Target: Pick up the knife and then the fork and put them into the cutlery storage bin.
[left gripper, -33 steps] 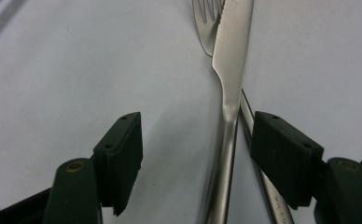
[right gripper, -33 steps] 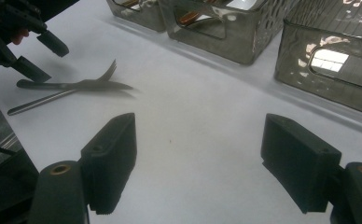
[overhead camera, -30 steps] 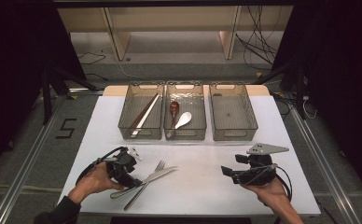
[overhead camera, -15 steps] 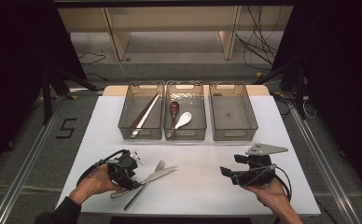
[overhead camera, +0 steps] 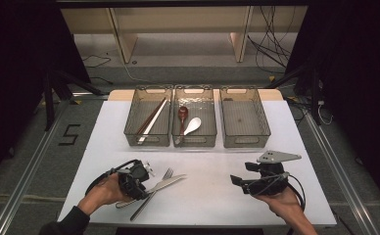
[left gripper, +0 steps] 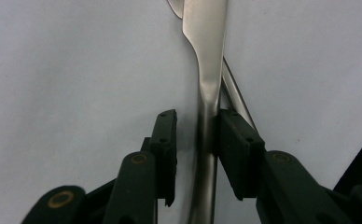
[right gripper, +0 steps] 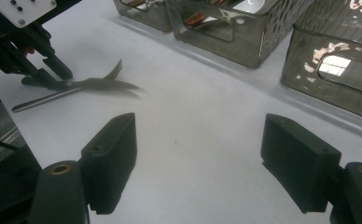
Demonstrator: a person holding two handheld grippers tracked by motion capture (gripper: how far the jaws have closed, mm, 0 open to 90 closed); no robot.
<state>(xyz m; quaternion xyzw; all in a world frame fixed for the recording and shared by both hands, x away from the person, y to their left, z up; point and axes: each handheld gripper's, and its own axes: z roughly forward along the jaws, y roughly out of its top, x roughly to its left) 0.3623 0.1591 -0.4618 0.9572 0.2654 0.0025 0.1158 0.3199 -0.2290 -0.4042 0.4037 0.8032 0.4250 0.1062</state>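
While we are straddling the knife (left gripper: pixel 206 140) handle with the left hand-held gripper (overhead camera: pixel 140 177), jaws spread and not yet pinching, beside the fork (overhead camera: pixel 162 176) on the near counter (overhead camera: pixel 212 196), we are keeping the right hand-held gripper (overhead camera: pixel 238 182) spread and idle, well short of the empty right-hand bin (overhead camera: pixel 244 117) beyond.

A: knife (left gripper: pixel 206 93) in left gripper view: blade tip cut off at top edge, handle end off the bottom. Fork (left gripper: pixel 237 100) mostly hidden behind it.
B: right gripper view: cutlery blurred, can't separate the two. High view: left gripper (overhead camera: pixel 140 177) covers both handles, jaw contact unclear.
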